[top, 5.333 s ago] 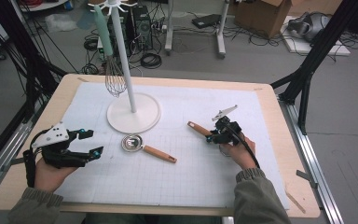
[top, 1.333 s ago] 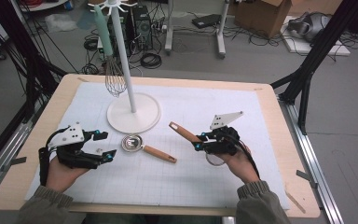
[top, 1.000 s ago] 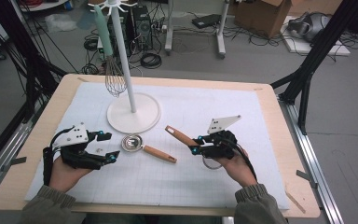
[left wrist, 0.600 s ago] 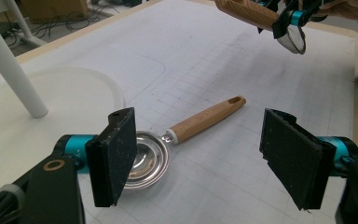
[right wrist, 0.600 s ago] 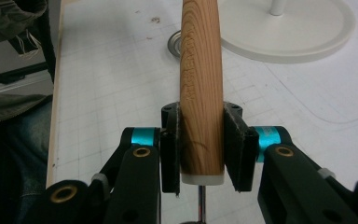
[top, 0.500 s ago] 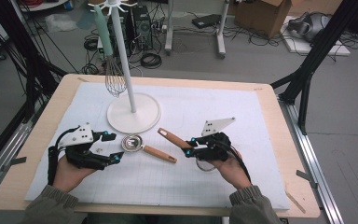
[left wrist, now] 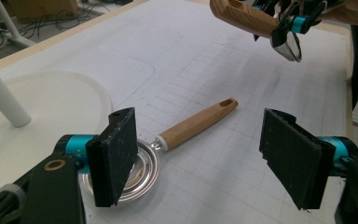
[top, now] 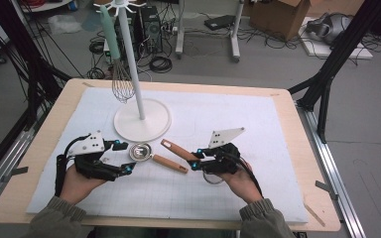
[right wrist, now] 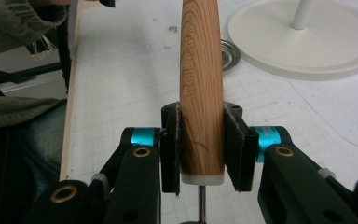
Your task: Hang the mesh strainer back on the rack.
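Two small metal ladles with wooden handles are in play. One ladle [top: 164, 161] lies flat on the white mat, its shiny bowl [left wrist: 137, 171] close to the left jaw and its handle [left wrist: 198, 122] pointing away. My left gripper [top: 126, 157] sits low by that bowl, jaws wide open [left wrist: 203, 158] with nothing pressed between them. My right gripper [top: 194, 159] is shut on the wooden handle [right wrist: 200, 88] of the second ladle [top: 174, 148], held above the mat. Its handle points up and left and its bowl [top: 211, 177] hangs under the hand.
A white stand [top: 141, 119] with a tall pole rises at the back left of the mat; a wire whisk [top: 121, 84] with a mint handle hangs from it. The mat covers a wooden table [top: 297, 148]. Cables and boxes lie on the floor beyond.
My right gripper has carried its ladle leftward toward the middle of the mat. My left gripper has slid right, up to the bowl of the lying ladle.
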The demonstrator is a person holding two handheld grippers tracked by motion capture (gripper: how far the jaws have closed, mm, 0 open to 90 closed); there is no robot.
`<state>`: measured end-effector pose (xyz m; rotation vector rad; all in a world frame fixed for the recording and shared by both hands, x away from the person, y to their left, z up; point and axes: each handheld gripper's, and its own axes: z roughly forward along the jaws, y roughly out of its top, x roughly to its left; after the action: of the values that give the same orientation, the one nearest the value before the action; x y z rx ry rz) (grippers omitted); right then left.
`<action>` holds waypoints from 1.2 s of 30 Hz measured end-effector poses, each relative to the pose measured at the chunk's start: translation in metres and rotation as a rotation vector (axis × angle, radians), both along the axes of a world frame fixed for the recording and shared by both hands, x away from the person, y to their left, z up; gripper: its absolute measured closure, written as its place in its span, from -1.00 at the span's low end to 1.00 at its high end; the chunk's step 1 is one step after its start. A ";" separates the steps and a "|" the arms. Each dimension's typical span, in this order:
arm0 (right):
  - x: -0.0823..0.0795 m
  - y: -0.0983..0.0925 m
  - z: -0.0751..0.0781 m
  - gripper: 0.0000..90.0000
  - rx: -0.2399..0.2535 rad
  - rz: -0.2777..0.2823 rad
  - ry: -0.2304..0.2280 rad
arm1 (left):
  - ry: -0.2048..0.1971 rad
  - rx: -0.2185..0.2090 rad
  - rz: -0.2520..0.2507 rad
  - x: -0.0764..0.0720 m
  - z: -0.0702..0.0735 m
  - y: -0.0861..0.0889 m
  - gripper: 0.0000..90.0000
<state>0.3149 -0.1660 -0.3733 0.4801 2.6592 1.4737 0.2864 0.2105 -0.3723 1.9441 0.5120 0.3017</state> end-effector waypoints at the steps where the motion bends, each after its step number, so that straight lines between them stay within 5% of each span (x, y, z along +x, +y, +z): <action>1: -0.001 0.001 0.000 0.57 0.004 0.001 0.004 | -0.001 0.003 0.000 0.000 0.000 -0.001 -0.38; 36: -0.016 0.034 -0.008 0.57 0.009 0.081 -0.004 | 0.033 0.010 -0.111 0.000 0.001 -0.040 -0.29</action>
<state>0.2988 -0.1317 -0.3813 0.3747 2.7007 1.5058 0.2861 0.1704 -0.3717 1.9814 0.4224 0.2015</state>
